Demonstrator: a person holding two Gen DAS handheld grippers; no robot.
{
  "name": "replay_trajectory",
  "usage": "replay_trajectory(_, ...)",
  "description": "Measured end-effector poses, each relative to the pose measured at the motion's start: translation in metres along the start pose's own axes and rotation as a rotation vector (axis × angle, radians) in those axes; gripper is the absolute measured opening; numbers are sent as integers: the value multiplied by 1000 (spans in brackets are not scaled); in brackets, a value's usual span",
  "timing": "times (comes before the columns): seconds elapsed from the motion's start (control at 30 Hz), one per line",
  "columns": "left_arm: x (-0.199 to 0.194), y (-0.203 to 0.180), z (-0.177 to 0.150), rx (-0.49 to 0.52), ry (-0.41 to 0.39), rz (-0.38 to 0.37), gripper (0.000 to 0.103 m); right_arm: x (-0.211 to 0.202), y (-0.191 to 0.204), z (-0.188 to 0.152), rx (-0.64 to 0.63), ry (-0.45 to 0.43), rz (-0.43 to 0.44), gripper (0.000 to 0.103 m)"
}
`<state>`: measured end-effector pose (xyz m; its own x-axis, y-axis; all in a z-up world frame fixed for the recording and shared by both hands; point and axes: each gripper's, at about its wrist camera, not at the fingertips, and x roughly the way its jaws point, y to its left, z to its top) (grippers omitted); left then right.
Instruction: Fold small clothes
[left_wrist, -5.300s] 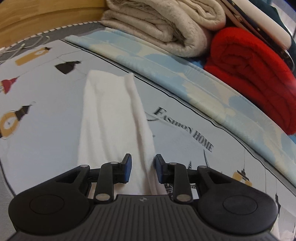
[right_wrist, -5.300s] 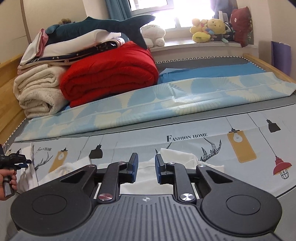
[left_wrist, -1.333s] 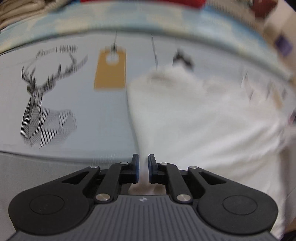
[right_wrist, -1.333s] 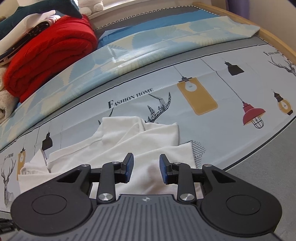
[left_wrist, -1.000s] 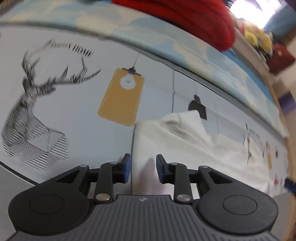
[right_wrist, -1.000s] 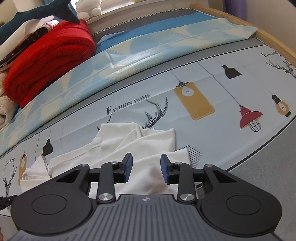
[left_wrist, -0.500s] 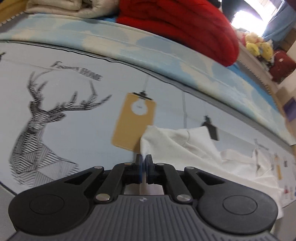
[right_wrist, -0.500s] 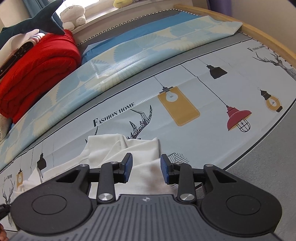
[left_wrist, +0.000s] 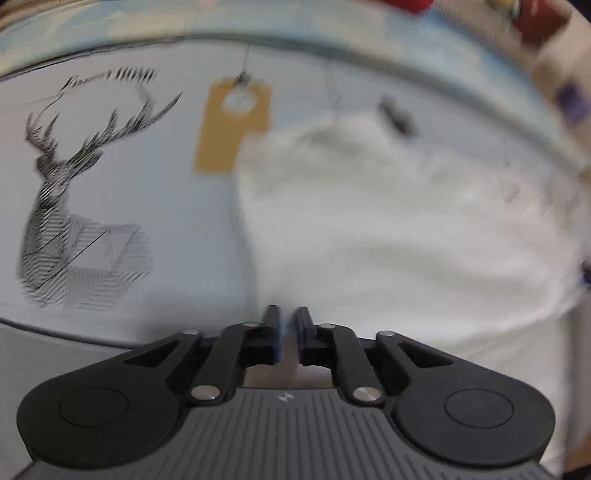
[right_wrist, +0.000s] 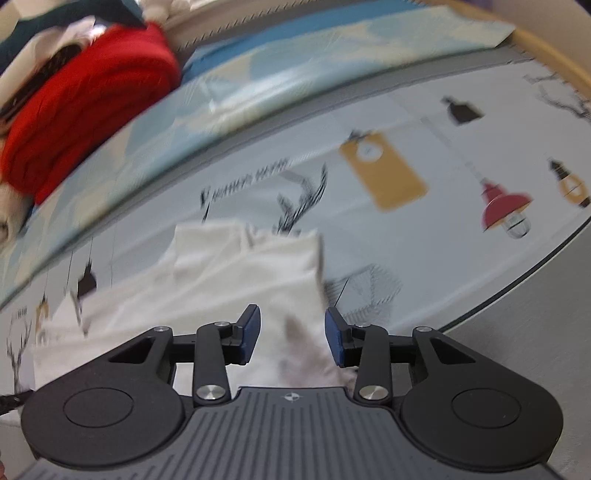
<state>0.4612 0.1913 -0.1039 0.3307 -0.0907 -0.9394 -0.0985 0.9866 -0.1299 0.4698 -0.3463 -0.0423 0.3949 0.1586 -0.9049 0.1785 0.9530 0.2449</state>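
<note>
The left gripper (left_wrist: 287, 323) has its two fingers almost together, pinching a thin edge of the white shirt (left_wrist: 388, 229). The picture is blurry, so I think cloth is between them, but I cannot be fully sure. One second ago these fingers stood apart over that edge, and half a second ago they had already snapped close.

The right gripper (right_wrist: 291, 336) has its jaws apart, and they have just been opening a bit wider. Half a second ago the gap was smaller. A corner of the shirt lies between the blue pads (right_wrist: 251, 332), but the pads do not press on it.

In the left wrist view the shirt spreads from the fingers out to 3 o'clock. It lies on the printed bed sheet (left_wrist: 147, 177). The deer drawing (left_wrist: 70, 206) is at 9 o'clock and the yellow tag picture (left_wrist: 232, 129) is at 12 o'clock, just beside the cloth. Half a second ago the red blanket was plain at the top; now only a small red bit shows there.

In the right wrist view the shirt runs from the middle out to 9 o'clock. The red blanket (right_wrist: 85, 110) sits at 10 o'clock, well apart from it. The red lamp picture (right_wrist: 504, 206) is at 3 o'clock. The shirt looks bigger and closer than it did half a second ago.
</note>
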Motion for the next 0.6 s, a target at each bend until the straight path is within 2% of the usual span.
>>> replay_trajectory(0.07, -11, 1, -2, -30, -11, -2, 7, 18, -3, -12, -26, 56, -16, 41)
replay_trajectory(0.13, -31, -9, -3, -2, -78, -9, 7, 30, -13, -21, -33, 79, -62, 41)
replay_trajectory(0.17, -36, -12, -6, 14, -102, -34, 8, 31, -20, -23, -5, 71, -57, 49)
replay_trajectory(0.23, -26, -12, -17, 23, -52, -60, 9, 31, -32, -28, 50, 55, -18, 51)
replay_trajectory(0.27, -10, -10, -24, 31, 4, -25, 9, 31, -33, -31, 36, 47, -9, 51)
replay_trajectory(0.33, -11, -12, -33, 39, -34, -10, 9, 27, -30, -36, -6, 32, -14, 51)
replay_trajectory(0.4, -35, -18, -33, 3, -76, 22, 9, 19, -32, -39, 20, 31, -19, 51)
replay_trajectory(0.47, -60, -25, -38, 7, -141, 3, 13, 3, -37, -41, 67, 13, -16, 50)
replay_trajectory(0.6, -102, -37, -58, -25, -147, -17, 14, -35, -44, -47, 56, -27, 1, 50)
